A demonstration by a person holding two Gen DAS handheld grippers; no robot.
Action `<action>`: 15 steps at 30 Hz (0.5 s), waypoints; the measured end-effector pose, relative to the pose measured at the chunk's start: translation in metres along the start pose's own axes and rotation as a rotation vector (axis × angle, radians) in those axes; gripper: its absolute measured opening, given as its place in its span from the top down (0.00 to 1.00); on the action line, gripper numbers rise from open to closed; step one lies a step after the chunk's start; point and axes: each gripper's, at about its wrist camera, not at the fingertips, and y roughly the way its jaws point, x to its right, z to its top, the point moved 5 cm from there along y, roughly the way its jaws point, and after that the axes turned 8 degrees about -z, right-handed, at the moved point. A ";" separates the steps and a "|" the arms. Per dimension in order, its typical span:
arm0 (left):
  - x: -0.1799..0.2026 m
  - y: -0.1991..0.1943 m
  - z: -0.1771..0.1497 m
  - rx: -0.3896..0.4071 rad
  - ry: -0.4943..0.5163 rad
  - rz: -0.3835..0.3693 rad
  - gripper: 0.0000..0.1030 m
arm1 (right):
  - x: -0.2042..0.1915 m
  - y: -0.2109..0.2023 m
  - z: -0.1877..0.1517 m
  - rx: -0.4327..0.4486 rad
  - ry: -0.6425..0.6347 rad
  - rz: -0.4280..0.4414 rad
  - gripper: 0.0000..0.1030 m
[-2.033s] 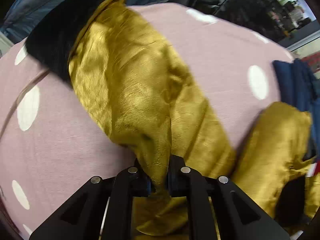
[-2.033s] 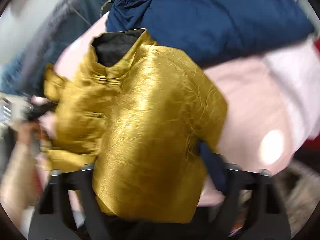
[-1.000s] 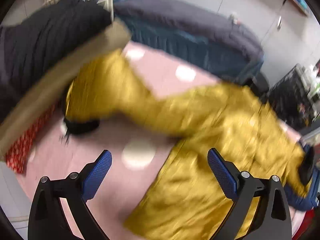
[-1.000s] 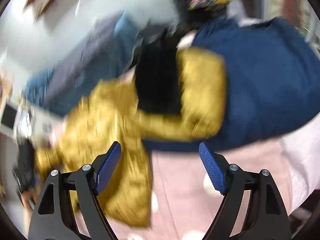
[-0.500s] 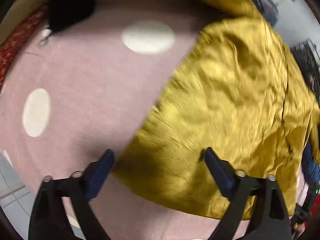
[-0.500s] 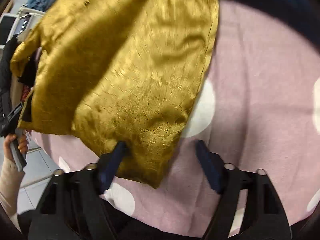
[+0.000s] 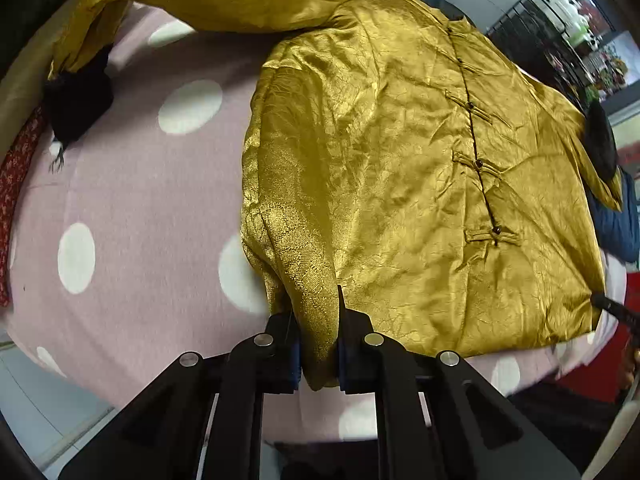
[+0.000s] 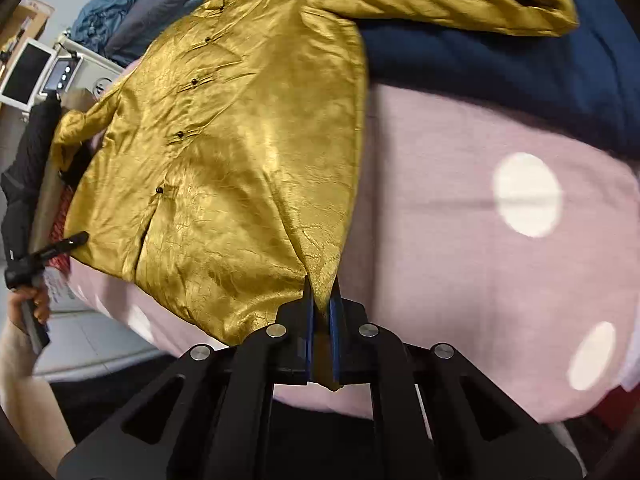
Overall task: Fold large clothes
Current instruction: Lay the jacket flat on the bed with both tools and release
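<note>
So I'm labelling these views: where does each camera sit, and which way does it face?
Left wrist: on the left gripper, facing down over the gold jacket; its fingers pinch one hem corner.
Right wrist: on the right gripper, facing down at the other corner; a hand shows.
Shared: jacket, pink dotted cover.

**A cluttered indoor workroom, not clearly a home**

A pink cloth with white dots (image 7: 132,208) covers the table. Piled clothes (image 8: 500,72) lie at its edge. A black wire rack (image 7: 532,36) and white screens (image 8: 28,76) stand by plain walls.
</note>
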 end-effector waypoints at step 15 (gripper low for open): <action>-0.026 0.044 -0.096 -0.148 -0.015 0.155 0.63 | 0.014 0.048 -0.002 -0.209 -0.059 -0.199 0.92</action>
